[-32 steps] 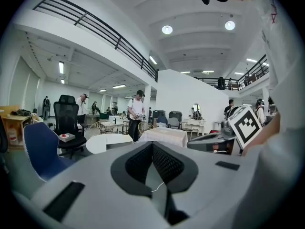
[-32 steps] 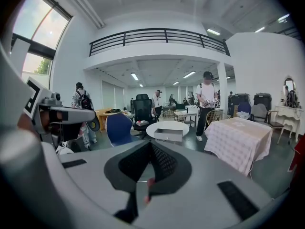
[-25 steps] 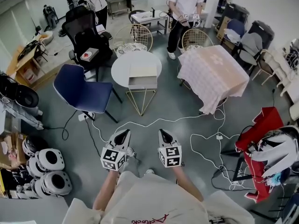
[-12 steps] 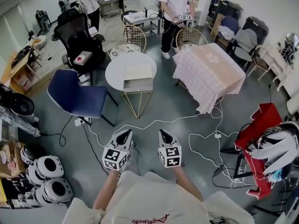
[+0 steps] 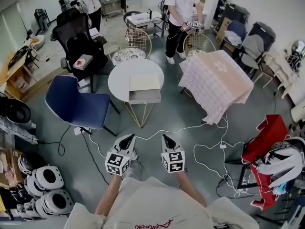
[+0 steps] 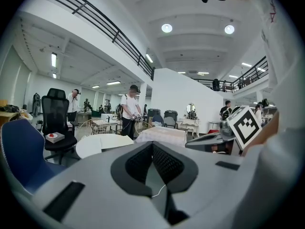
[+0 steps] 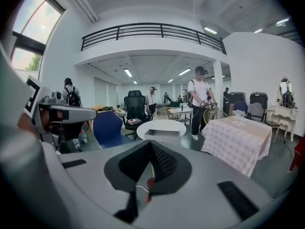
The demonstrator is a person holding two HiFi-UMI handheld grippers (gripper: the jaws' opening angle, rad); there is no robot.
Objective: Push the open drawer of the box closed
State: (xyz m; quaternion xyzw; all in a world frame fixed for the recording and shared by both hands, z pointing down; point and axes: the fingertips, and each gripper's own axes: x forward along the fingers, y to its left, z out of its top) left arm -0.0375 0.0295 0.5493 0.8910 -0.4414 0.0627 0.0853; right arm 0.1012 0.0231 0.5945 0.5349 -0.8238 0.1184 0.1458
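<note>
A: Setting?
B: Open workshop, grey floor (image 5: 167, 114).
A: Where is the box?
B: Right of the blue chair (image 5: 76, 106), on the round white tabletop (image 5: 121, 75). The box (image 5: 144, 84) has its drawer (image 5: 145, 98) open toward the person, well apart from both tools.
A: Jaws?
B: Left gripper (image 5: 127, 137) and right gripper (image 5: 165, 136): jaws together, nothing held.
A: Step?
B: Likely the approach. Next: get near, set a closed tip on the drawer front, push straight in.

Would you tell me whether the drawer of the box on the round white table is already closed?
No, the head view shows the drawer jutting out of the box at the table's near edge.
</note>
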